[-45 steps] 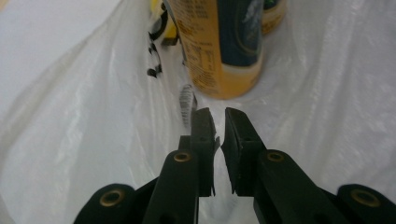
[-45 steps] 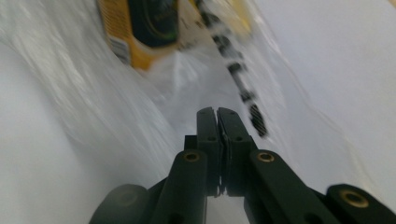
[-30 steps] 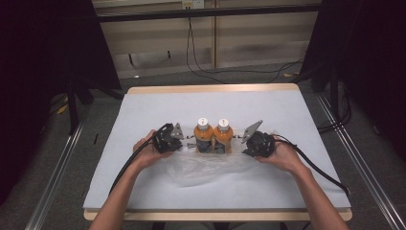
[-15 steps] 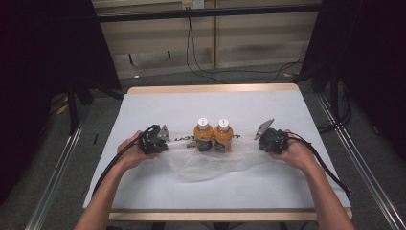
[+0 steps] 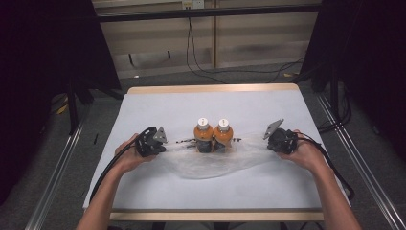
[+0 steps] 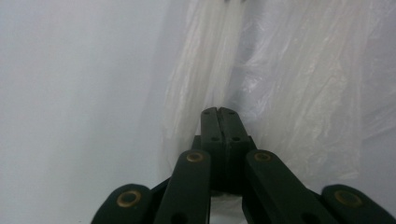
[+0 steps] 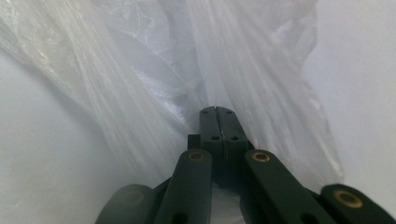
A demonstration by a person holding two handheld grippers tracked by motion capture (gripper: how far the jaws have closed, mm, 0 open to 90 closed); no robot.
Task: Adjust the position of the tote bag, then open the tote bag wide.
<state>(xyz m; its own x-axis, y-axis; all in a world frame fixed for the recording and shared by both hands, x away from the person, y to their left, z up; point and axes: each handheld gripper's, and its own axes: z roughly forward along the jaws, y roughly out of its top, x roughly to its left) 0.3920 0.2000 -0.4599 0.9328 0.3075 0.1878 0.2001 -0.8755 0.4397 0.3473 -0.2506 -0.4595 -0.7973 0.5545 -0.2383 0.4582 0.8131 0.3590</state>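
Currently both pinch the thin clear plastic bag (image 5: 210, 165) mid-table: left gripper (image 5: 160, 141) and right gripper (image 5: 269, 139) clamped on opposite ends, two orange bottles (image 5: 213, 135) at its far edge. Next I'd spread the mouth and draw it over them.

Lab: black curtains (image 5: 43, 57), rail-framed table (image 5: 210, 89)

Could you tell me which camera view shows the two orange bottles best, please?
The high view: both orange bottles stand upright, side by side, mid-table at the clear plastic bag. The left and right gripper views look along shut tongs at stretched bag film, with no bottle recognisable.
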